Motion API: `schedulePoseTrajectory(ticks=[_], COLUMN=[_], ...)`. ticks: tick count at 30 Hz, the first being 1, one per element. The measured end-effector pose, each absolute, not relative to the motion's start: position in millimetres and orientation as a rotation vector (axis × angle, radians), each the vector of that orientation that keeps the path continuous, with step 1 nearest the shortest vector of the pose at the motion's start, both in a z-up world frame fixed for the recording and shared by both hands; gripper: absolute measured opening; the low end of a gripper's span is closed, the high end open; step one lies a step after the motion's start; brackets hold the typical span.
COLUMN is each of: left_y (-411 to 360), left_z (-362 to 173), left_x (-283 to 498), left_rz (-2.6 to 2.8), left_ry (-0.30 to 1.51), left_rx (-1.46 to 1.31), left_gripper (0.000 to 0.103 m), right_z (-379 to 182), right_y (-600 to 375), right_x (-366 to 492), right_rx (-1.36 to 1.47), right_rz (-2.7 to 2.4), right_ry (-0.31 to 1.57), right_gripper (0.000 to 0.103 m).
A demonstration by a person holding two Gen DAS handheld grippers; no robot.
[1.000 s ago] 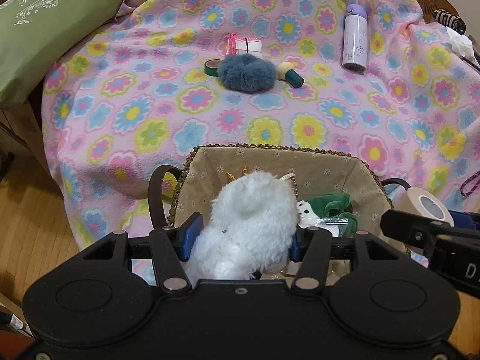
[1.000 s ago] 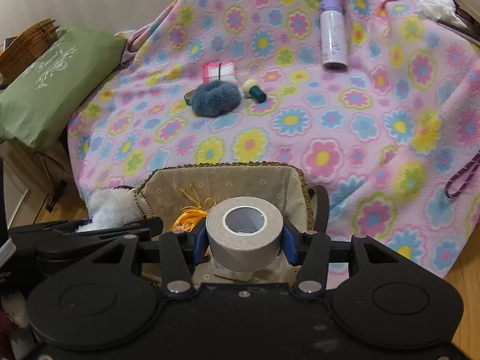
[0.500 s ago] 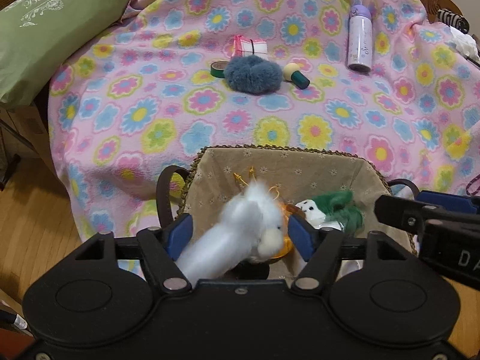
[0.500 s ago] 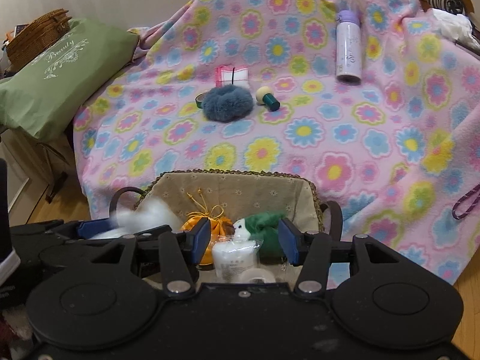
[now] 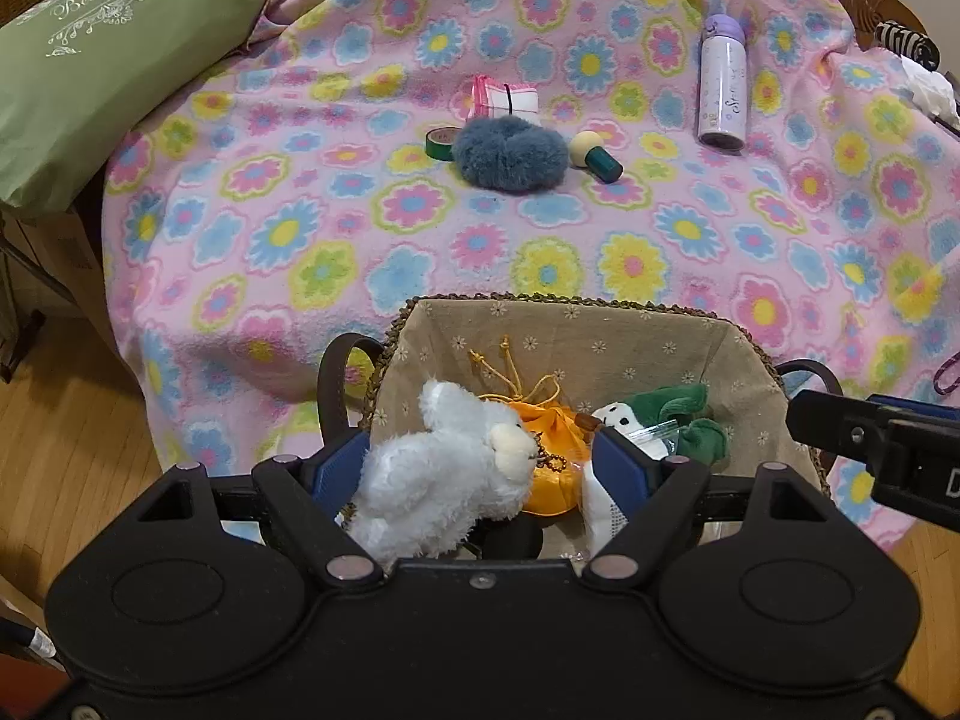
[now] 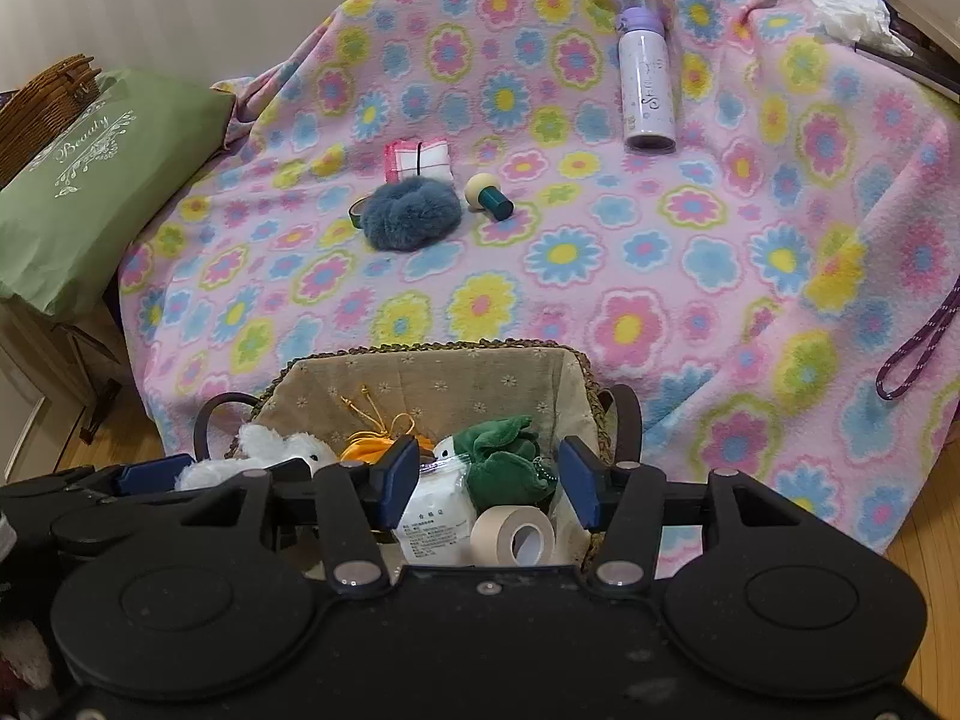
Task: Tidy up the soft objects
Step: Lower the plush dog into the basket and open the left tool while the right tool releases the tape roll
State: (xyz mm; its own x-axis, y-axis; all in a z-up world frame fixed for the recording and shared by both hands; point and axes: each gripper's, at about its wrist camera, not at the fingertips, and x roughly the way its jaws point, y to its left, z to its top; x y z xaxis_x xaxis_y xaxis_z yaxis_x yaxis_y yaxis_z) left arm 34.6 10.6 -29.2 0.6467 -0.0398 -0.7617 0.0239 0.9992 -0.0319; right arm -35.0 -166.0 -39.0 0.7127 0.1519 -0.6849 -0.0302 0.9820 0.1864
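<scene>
A fabric-lined woven basket (image 5: 570, 330) (image 6: 432, 372) stands in front of a flowered pink blanket (image 5: 420, 240). Inside lie a white plush animal (image 5: 444, 468) (image 6: 264, 450), an orange pouch (image 5: 552, 456), a green plush (image 5: 678, 414) (image 6: 504, 462), a white packet (image 6: 435, 510) and a beige tape roll (image 6: 516, 534). My left gripper (image 5: 477, 474) is open above the basket, the white plush loose between its fingers. My right gripper (image 6: 489, 474) is open and empty above the tape roll. A blue-grey fluffy scrunchie (image 5: 510, 150) (image 6: 411, 213) lies on the blanket.
On the blanket lie a folded pink-white cloth (image 5: 504, 99), a green tape ring (image 5: 441, 141), a small green bottle with a cream cap (image 5: 594, 156) and a lilac flask (image 5: 723, 84). A green pillow (image 5: 90, 60) sits at the left. Wooden floor (image 5: 60, 420) lies below.
My left gripper opened and the white plush dropped into the basket. My right gripper opened and the beige tape roll fell into the basket.
</scene>
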Motion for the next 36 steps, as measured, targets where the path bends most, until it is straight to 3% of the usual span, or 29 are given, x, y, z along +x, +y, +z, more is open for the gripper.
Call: schedulePoseTrajectory(ticks=[36], left_y=[17.9], left_z=[-31.7], left_x=[35.2], left_rz=[-0.001], left_ry=[0.873], left_rx=[-0.031], left_gripper=[0.077], right_z=[-48.4], right_y=[-166.1], right_x=[-29.1], right_rx=[0.162], right_rz=[0.109], right_ry=[0.823], right_gripper=[0.056])
